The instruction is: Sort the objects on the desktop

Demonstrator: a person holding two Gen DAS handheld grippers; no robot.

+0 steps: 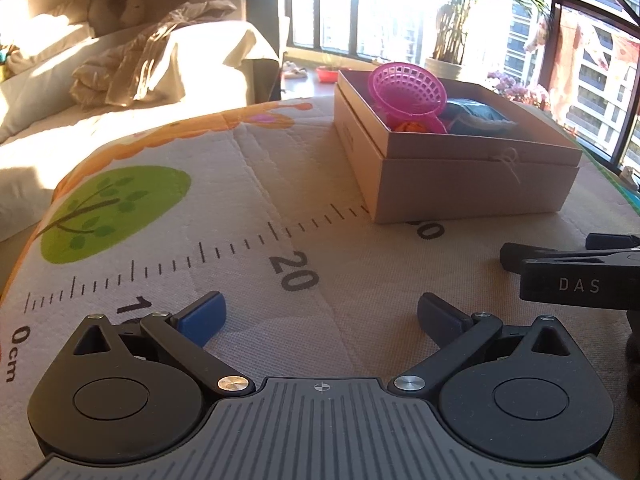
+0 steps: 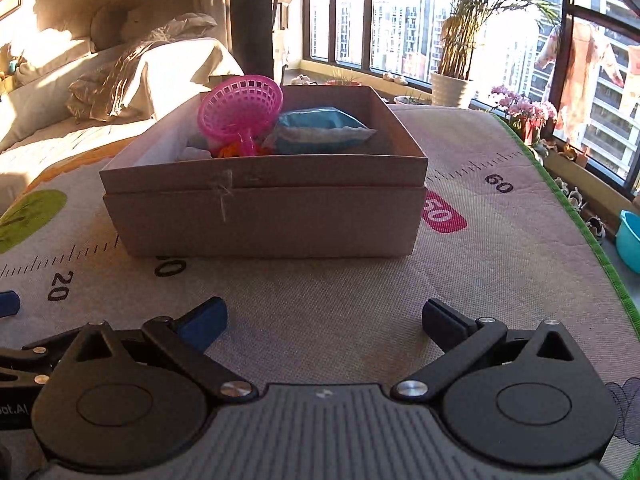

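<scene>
The left gripper (image 1: pixel 322 314) hangs with its jaws spread wide and nothing between them, and the right gripper (image 2: pixel 325 320) does the same, both low over the printed mat (image 2: pixel 360 300) in front of the cardboard box (image 2: pixel 264 216). Inside the box, a pink basket (image 2: pixel 240 108) leans at the left beside a blue pouch (image 2: pixel 320 132).

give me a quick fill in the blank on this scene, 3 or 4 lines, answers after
1. The pink basket lies inside the cardboard ____.
2. Beside the basket in the box lies a ____ pouch.
3. Both the left gripper and the right gripper have their jaws ____, with nothing between them.
4. The box stands on a mat printed with a ____ scale.

Missing words: box; blue; open; ruler
</scene>
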